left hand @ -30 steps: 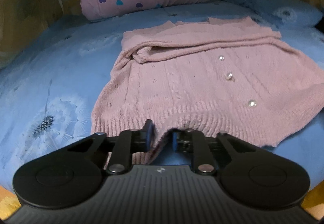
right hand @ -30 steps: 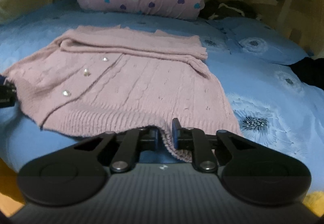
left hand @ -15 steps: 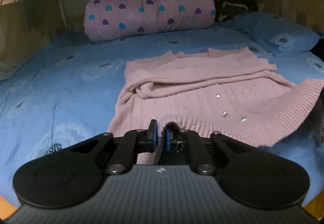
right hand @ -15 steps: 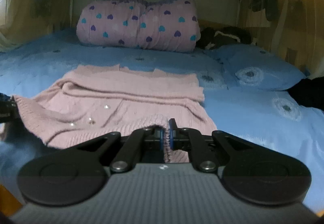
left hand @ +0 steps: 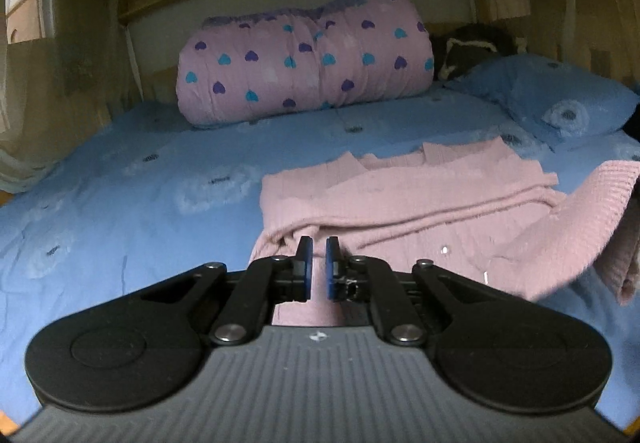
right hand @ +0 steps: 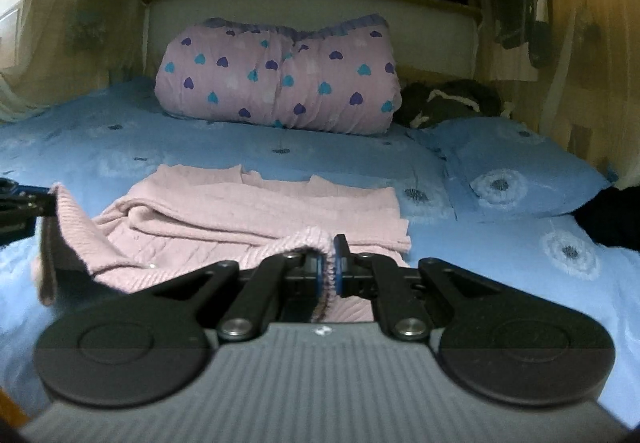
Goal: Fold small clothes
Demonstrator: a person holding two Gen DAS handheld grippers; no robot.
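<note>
Within the last second both grippers had gone from open around the cardigan's [left hand: 420,211] ribbed hem to clenched on it, and both had risen. Earlier the hem lay flat on the bed [left hand: 140,203] in the lower part of each frame; now it was off the sheet and hung in a sagging band between the two grippers. This reads as the start of the bottom-to-top fold: the hem is secured at both corners and can be carried toward the collar at mid-frame.

The left gripper [left hand: 318,269] sat at lower centre of its view, its blue pads [left hand: 306,267] drawn close, with pink knit filling the narrow gap below them; the grip looked thin there. The right gripper [right hand: 328,267] was plainly clamped on the hem, a ridge of ribbed knit bulging up between its pads at lower centre. The left gripper also showed at the left edge of the right view, gripping the hem's other corner.

Both grippers pointed gently downward and forward along the bed, toward the heart-print quilt [left hand: 304,59] in the upper middle. The views had tilted up, so more of the headboard showed than before.

The cardigan's upper half, sleeves folded across it, lay on the bed at mid-frame, right of centre in the left view, left of centre in the right.
</note>
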